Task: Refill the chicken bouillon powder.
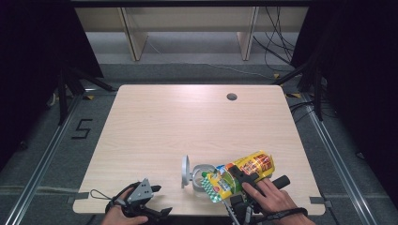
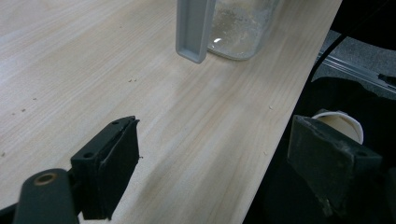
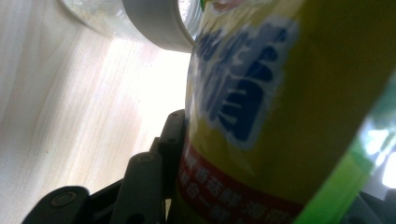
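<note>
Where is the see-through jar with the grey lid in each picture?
High view: the clear jar stands near the table's front edge, its grey lid flipped up on its left, the yellow bag tipped over it.
Left gripper view: top middle, behind the lid.
Right gripper view: top left, beside the bag.
Shared landmark: the grey lid.

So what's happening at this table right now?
A person is working with two handheld grippers. The right gripper grips a yellow packet, tipped over a clear jar near the table's front edge, apparently to pour into it. The jar's grey lid stands open beside it. The left gripper waits open and empty at the front edge.
</note>
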Motion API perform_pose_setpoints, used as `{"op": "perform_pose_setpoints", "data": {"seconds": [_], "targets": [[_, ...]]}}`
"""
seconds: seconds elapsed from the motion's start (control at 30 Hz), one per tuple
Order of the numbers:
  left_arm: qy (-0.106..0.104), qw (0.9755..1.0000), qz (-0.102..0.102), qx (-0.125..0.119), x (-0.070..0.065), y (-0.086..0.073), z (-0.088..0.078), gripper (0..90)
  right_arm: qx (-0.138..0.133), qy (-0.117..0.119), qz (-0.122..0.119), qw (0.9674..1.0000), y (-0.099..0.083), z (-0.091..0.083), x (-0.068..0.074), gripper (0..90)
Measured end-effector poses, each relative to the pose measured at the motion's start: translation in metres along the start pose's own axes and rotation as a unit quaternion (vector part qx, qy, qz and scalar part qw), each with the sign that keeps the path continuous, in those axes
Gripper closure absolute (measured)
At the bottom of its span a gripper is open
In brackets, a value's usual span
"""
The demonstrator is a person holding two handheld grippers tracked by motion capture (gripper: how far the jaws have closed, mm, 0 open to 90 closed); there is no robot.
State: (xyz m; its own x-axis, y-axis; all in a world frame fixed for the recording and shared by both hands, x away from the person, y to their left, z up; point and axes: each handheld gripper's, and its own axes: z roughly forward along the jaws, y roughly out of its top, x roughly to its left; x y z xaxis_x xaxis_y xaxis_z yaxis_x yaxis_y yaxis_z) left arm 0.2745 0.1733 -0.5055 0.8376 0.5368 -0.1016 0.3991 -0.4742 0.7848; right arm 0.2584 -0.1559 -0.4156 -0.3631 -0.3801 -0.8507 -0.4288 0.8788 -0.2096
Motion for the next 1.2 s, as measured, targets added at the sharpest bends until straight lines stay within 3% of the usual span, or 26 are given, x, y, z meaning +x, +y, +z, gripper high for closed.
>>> {"op": "perform_pose_setpoints", "data": {"seconds": [0.03,0.1,0.17,0.3,0.43,0.53,0.57,0.73,0.77,0.83,0.87,0.9,1.0,1.17,1.2], "targets": [[0.002,1.0000,0.004,0.004,0.0009,0.0001,-0.0001,16.0,0.009,0.008,0.017,0.9998,0.0002,-0.0010,0.0027,62.1],[0.003,0.9999,0.007,0.006,0.0013,0.0001,0.0000,16.0,0.000,-0.003,-0.018,0.9998,0.0021,0.0009,-0.0003,62.1],[0.002,1.0000,0.007,0.006,0.0012,0.0001,0.0002,16.0,0.012,0.001,0.001,0.9999,0.0032,-0.0001,0.0039,62.1],[0.003,1.0000,0.006,0.006,0.0015,0.0001,0.0000,16.0,0.006,-0.011,-0.026,0.9996,0.0051,0.0012,0.0002,62.2],[0.002,1.0000,0.006,0.007,0.0011,0.0000,0.0002,16.0,0.017,-0.013,-0.025,0.9995,0.0067,-0.0006,0.0024,62.3],[0.002,1.0000,0.006,0.007,0.0012,0.0000,0.0001,16.0,0.012,-0.017,-0.040,0.9990,0.0076,0.0007,0.0026,62.2],[0.002,1.0000,0.006,0.006,0.0013,0.0000,0.0001,16.0,0.019,-0.019,-0.033,0.9991,0.0077,0.0003,0.0042,62.2],[0.001,1.0000,0.005,0.001,0.0017,0.0004,0.0002,16.0,0.025,-0.019,-0.053,0.9981,0.0087,0.0004,0.0047,62.3],[0.000,1.0000,-0.001,0.001,0.0016,0.0006,-0.0002,16.0,0.028,-0.020,-0.046,0.9983,0.0087,0.0005,0.0063,62.3],[0.005,0.9999,0.006,0.007,0.0030,0.0003,-0.0004,16.0,0.027,-0.025,-0.052,0.9980,0.0088,0.0004,0.0057,62.3],[0.004,1.0000,0.004,0.005,0.0028,0.0002,-0.0001,16.0,0.028,-0.018,-0.055,0.9979,0.0087,0.0002,0.0060,62.3],[-0.001,0.9999,-0.009,-0.005,0.0006,0.0000,0.0008,16.0,0.028,-0.026,-0.055,0.9978,0.0088,0.0003,0.0062,62.3],[0.001,0.9999,0.015,0.003,0.0035,0.0013,-0.0007,16.0,0.028,-0.025,-0.060,0.9975,0.0089,-0.0004,0.0065,62.4],[0.003,0.9999,-0.009,-0.005,0.0034,0.0003,-0.0014,16.0,0.031,-0.027,-0.076,0.9963,0.0081,-0.0016,0.0073,62.5],[0.011,0.9999,-0.003,-0.002,0.0048,0.0000,-0.0011,16.0,0.032,-0.028,-0.076,0.9962,0.0082,-0.0019,0.0075,62.6]]}}
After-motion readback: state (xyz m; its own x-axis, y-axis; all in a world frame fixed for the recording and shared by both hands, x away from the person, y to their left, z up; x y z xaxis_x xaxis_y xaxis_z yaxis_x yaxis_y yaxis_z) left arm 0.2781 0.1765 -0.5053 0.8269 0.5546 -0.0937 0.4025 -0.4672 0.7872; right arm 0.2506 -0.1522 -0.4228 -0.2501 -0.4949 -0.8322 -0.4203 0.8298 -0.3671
